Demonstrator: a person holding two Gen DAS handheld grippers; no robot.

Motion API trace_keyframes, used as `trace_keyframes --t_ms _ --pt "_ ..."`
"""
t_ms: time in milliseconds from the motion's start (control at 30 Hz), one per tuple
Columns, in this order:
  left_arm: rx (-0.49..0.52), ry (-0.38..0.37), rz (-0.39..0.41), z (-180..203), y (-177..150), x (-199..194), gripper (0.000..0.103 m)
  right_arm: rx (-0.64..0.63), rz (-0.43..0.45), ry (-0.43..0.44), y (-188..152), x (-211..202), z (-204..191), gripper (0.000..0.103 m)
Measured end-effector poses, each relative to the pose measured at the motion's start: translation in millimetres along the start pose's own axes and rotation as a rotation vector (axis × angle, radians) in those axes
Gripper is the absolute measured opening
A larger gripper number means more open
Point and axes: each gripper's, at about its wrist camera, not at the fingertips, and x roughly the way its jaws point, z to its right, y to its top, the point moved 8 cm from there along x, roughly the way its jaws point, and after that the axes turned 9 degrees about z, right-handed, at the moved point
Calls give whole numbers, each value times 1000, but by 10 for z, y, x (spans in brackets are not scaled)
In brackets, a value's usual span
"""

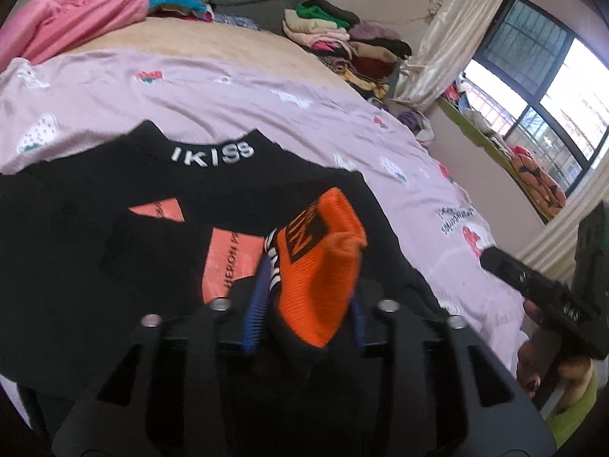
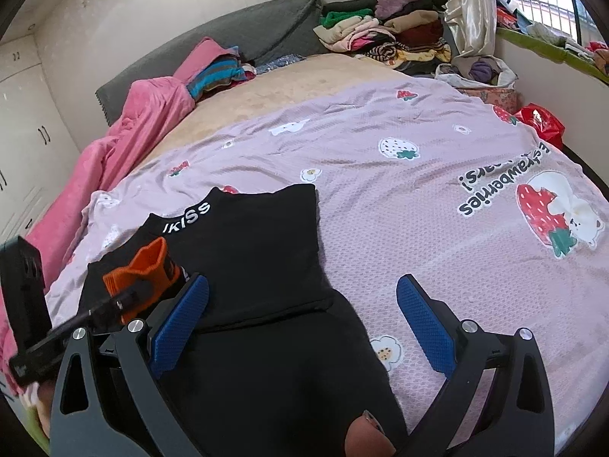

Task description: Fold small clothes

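Note:
A black top (image 1: 114, 243) with "IKISS" on its collar lies on the lilac strawberry sheet (image 1: 266, 106); it also shows in the right wrist view (image 2: 259, 251). My left gripper (image 1: 304, 312) is shut on the top's orange cuff (image 1: 323, 266) and holds the sleeve over the body; the cuff shows in the right wrist view too (image 2: 141, 278). My right gripper (image 2: 302, 323) is open and empty, low over the top's lower part, its blue pads (image 2: 426, 323) wide apart.
A pink blanket (image 2: 144, 114) and folded striped clothes (image 2: 217, 72) lie at the far left of the bed. Stacks of clothes (image 2: 380, 34) sit at the far right corner by the curtain (image 2: 468, 11). A red bag (image 2: 540, 122) sits off the bed's right edge.

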Motion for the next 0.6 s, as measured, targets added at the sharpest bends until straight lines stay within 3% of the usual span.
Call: trace_keyframes --t_ms 100,300,467,600 --pt "9 -11 -28 10 -53 2 51 2 -9 1 -3 70 -56 99" --pt "-15 -58 -30 10 -25 -102 72 48 -65 48 -89 283 -203 98" --pt "-41 -39 25 -110 116 -291 76 58 -124 101 -194 483 -391 96" --pt "-70 48 65 -377 241 -430 79 5 -181 129 -339 647 -573 79"
